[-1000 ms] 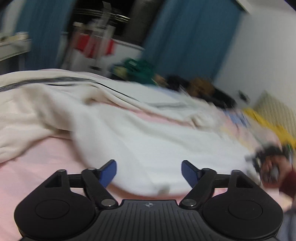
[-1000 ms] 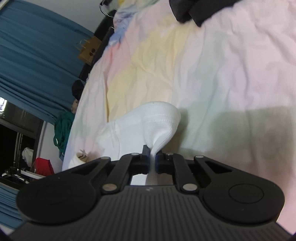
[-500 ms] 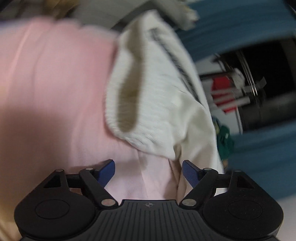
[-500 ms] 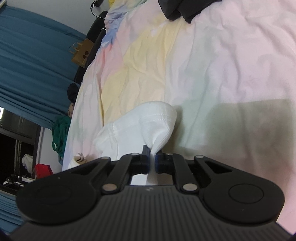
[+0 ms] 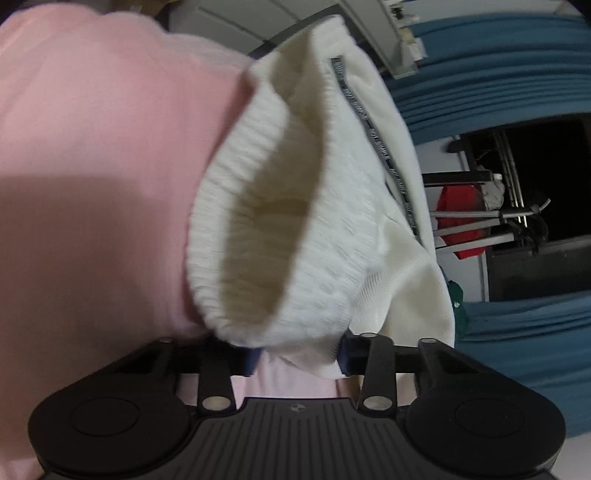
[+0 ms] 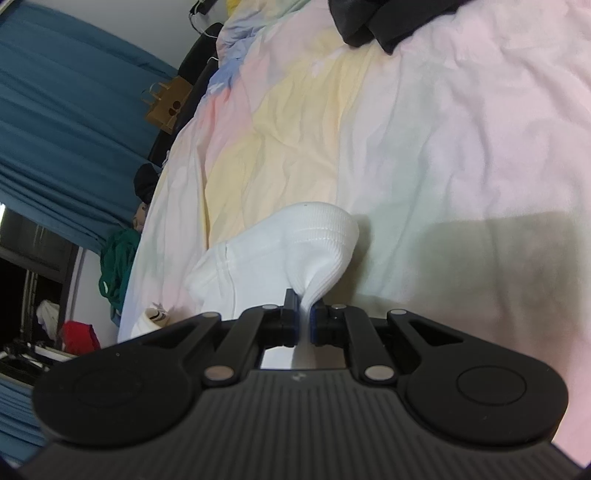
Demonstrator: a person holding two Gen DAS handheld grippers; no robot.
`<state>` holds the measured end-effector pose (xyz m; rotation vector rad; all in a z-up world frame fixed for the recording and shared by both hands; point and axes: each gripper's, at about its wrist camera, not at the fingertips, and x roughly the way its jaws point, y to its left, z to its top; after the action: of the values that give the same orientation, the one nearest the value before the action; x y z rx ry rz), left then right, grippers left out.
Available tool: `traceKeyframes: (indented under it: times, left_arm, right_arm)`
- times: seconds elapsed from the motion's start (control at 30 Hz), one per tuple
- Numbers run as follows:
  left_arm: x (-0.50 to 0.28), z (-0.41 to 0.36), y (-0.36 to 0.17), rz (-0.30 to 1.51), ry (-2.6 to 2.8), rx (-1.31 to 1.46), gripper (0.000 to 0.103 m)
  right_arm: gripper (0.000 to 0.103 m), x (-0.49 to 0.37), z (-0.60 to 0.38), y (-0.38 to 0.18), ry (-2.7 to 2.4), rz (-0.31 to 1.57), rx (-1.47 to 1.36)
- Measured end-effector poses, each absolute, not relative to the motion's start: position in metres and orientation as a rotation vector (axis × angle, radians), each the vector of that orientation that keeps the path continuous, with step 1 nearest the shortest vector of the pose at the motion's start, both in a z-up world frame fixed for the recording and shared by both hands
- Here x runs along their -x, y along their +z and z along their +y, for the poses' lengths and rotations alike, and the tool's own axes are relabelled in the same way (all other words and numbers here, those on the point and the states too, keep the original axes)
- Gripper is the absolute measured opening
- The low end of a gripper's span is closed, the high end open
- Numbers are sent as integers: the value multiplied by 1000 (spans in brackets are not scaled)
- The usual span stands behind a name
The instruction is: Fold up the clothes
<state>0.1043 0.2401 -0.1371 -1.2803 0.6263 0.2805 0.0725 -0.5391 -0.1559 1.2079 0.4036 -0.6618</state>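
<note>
The bed (image 6: 461, 155) carries a rumpled pastel sheet, pink, yellow and pale green, with dark clothing (image 6: 388, 22) at its far edge. Blue curtains (image 6: 55, 122) hang beside it, with a paper bag (image 6: 166, 105) against them. The right gripper (image 6: 303, 319) has its fingers clamped on the white garment (image 6: 295, 251) lying on the sheet. The left gripper (image 5: 300, 356) has its fingers parted around a ribbed cuff (image 5: 266, 221); whether they pinch it cannot be told.

Each handheld gripper, the left gripper (image 5: 300, 360) and the right gripper (image 6: 303, 319), has a matte black plastic body with a ribbed centre panel bearing a small round logo. Two domed round discs flank black linkage arms with silver pivot pins, ending in blue-padded fingers (image 5: 252, 360).
</note>
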Motion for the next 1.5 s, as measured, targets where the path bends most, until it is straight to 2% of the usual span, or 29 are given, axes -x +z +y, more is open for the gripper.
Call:
traceKeyframes:
  times: [0.13,0.4,0.57,0.7,0.83,1.13,1.23,1.33,1.4,1.43,1.47,1.5]
  left_arm:
    - [-98,245,-115,621,289,1197,29]
    - [-68,297,-16,497,288,1003,22]
    - [-59,340,44,522,241,989,20]
    - [-51,366,66,567,198,1020,20]
    - [-41,375,55,644,188,1020,20]
    - [-34,375,-36,810,285,970,23]
    - [-34,375,-41,812,270,940,27]
    - [-34,366,-36,823,242,865,35]
    - [-32,355,-26,823,228,752,56]
    - [-30,349,-20,820,224,692,62]
    - [-27,344,-15,810,227,644,74]
    - [-23,338,-9,791,241,586,82]
  right_arm:
    - [9,-71,-539,-156,-663,401,-1206]
    - [9,-69,-539,-153,-670,359,-1206]
    - [8,-67,-542,-149,-668,313,-1212]
    - [8,-61,-545,-136,-643,210,-1188]
    - [7,-45,-549,-127,-694,157,-1152]
    - [8,-38,-560,-145,-831,341,-1185]
    - [10,-42,-561,-148,-846,392,-1168]
    - [12,-46,-562,-148,-859,436,-1148]
    - [17,-47,-561,-141,-865,442,-1124]
    - [26,-46,-561,-137,-873,432,-1107]
    - [39,-44,-560,-133,-882,419,-1090]
    - [46,-42,-559,-129,-893,402,-1072]
